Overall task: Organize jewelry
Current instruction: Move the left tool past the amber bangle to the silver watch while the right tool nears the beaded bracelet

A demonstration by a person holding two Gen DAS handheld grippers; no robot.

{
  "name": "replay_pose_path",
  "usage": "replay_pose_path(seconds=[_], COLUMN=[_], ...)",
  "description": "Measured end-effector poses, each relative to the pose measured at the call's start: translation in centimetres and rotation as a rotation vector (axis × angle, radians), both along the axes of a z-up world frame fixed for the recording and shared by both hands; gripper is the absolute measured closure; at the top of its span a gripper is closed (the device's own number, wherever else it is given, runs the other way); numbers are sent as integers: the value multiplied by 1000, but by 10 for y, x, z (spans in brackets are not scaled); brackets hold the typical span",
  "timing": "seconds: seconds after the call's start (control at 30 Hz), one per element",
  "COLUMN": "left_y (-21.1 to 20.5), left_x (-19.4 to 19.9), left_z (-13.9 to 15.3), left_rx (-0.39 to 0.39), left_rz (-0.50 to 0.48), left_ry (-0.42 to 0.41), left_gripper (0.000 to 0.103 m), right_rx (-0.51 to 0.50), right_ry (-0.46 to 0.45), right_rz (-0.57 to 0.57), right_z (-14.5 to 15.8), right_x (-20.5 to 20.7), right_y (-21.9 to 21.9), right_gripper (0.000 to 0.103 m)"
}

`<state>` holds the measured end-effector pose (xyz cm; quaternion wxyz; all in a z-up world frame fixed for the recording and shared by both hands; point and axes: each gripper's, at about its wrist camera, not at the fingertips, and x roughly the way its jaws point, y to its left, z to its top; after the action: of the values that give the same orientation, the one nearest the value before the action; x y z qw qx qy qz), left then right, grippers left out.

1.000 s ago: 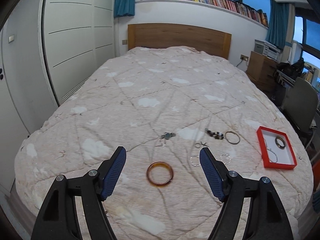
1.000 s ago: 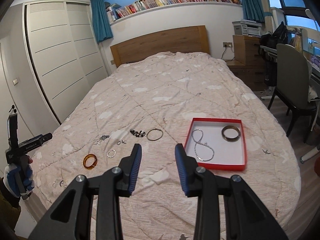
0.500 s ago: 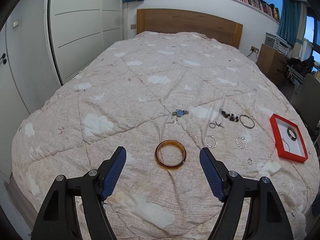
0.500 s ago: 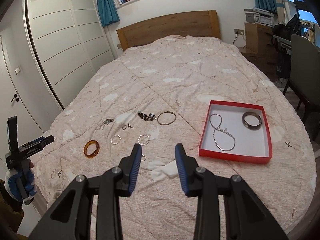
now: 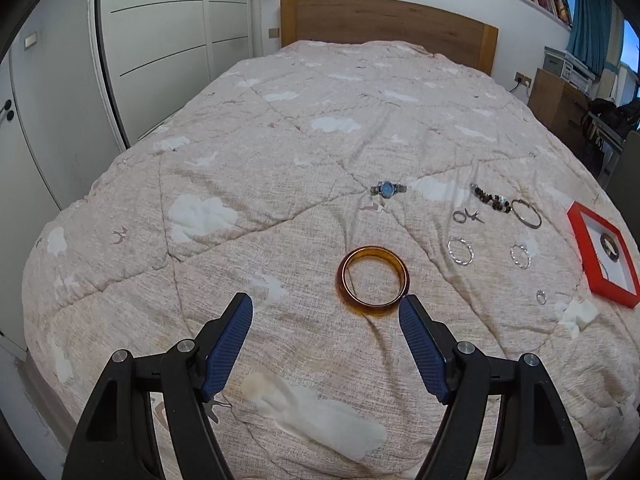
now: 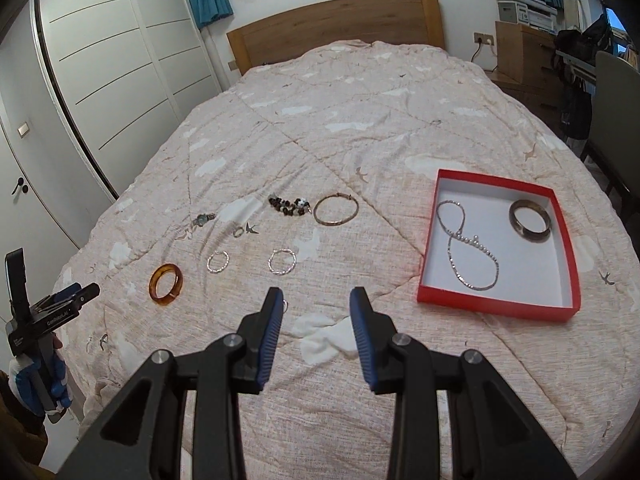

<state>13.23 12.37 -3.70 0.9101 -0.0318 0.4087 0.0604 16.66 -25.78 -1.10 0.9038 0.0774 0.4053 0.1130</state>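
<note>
An amber bangle lies flat on the quilted bed, just beyond my open, empty left gripper; it also shows in the right wrist view. A red tray holds a silver necklace and a dark bangle. Loose on the quilt lie a watch, a bead bracelet, a thin bangle, two hoop earrings and small rings. My right gripper is open and empty, left of the tray.
The bed's near edge runs below both grippers. White wardrobe doors stand to the left. A wooden headboard is at the far end. A chair and a dresser stand to the right.
Both grippers have moved forward and down toward the quilt. The amber bangle now sits closer to the left gripper's fingertips. Both stay open; no jewelry has moved.
</note>
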Motion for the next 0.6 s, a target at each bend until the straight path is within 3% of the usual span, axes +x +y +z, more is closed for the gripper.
replay_pose_path(seconds=[0.6], left_y=[13], left_x=[60], left_z=[-44], left_rx=[-5], left_rz=[12], left_ry=[85], left_gripper=[29], right_rx=[-27], right_ry=[97], right_rz=[32], right_z=[-52], right_x=[57], right_y=[9], right_gripper=[70])
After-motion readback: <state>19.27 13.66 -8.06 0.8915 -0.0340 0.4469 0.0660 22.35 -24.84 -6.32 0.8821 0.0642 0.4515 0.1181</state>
